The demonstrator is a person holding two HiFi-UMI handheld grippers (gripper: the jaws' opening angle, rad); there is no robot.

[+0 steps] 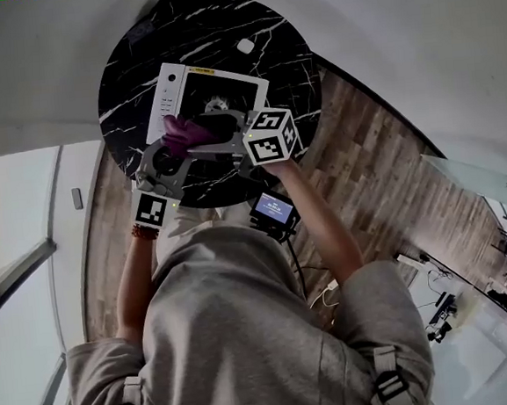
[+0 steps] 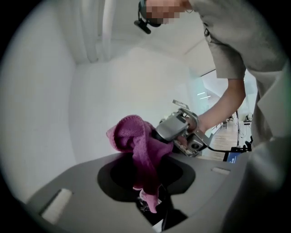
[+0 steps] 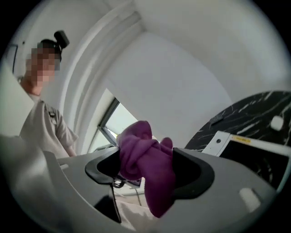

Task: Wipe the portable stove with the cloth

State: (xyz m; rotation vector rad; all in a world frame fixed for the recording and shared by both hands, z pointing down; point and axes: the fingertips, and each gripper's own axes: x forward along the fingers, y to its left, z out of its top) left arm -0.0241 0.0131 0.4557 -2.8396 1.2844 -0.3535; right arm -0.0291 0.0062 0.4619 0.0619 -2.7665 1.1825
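The magenta cloth (image 1: 186,132) hangs bunched in the air above the portable stove (image 1: 166,94), a white unit with a black top on the round black marble table (image 1: 136,66). Both grippers meet at the cloth. My left gripper (image 1: 181,152) comes from the lower left and is shut on the cloth (image 2: 138,145), which droops between its jaws. My right gripper (image 1: 219,128) comes from the right. Its jaws stand wide with the cloth (image 3: 145,164) lying loosely between them. The left gripper view shows the right gripper (image 2: 179,129) touching the cloth's far side. The stove (image 3: 245,150) lies below.
A small white object (image 1: 245,45) lies on the table behind the stove. A device with a lit blue screen (image 1: 273,209) sits on the wooden floor (image 1: 365,161) by the person's legs. White walls surround the table.
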